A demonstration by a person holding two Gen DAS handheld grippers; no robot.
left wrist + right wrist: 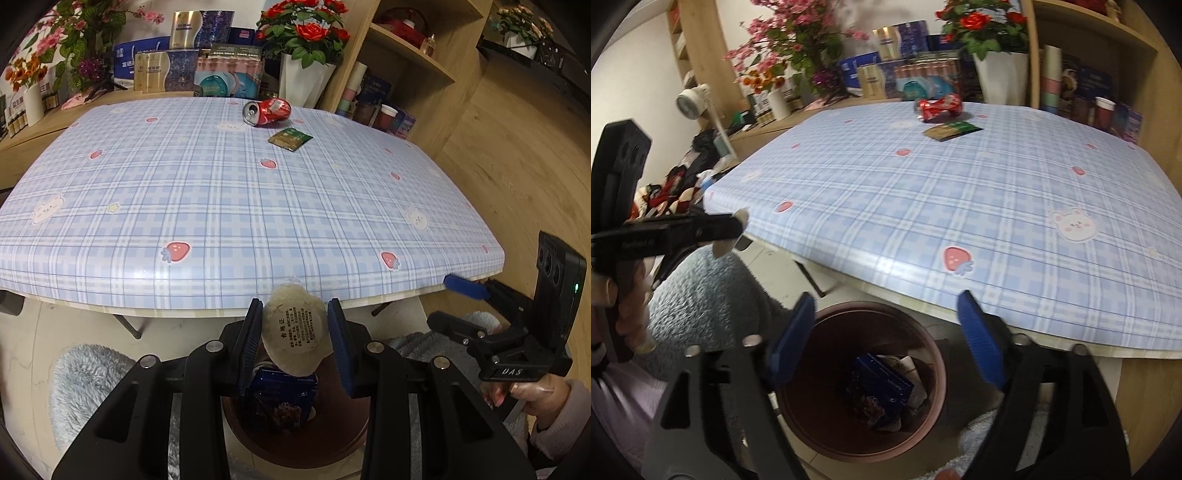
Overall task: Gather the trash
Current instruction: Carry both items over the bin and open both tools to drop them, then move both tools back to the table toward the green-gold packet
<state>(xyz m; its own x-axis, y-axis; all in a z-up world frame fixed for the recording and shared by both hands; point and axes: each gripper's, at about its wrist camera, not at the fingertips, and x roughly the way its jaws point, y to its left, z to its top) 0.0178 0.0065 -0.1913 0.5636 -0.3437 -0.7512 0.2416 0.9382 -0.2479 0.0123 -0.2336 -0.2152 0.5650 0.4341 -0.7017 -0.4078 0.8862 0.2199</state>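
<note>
My left gripper (295, 304) is shut on a round beige wrapped packet (295, 332) with a printed label, held just off the table's near edge above a brown bin (343, 435). A dark blue box (284, 398) lies in the bin. In the right wrist view my right gripper (886, 299) stands open over the same bin (812, 406), nothing between its blue fingers (792, 339). The blue box (879, 387) and some scraps lie inside. A crushed red can (266, 112) and a green sachet (290, 138) lie at the far side of the checked table (221, 203).
Flower pots and stacked boxes line the far table edge, with a white vase of red roses (303, 81) behind the can. Wooden shelves (406, 74) stand at the right. Fluffy grey fabric (701, 295) lies beside the bin. A hand (524, 391) holds the right gripper.
</note>
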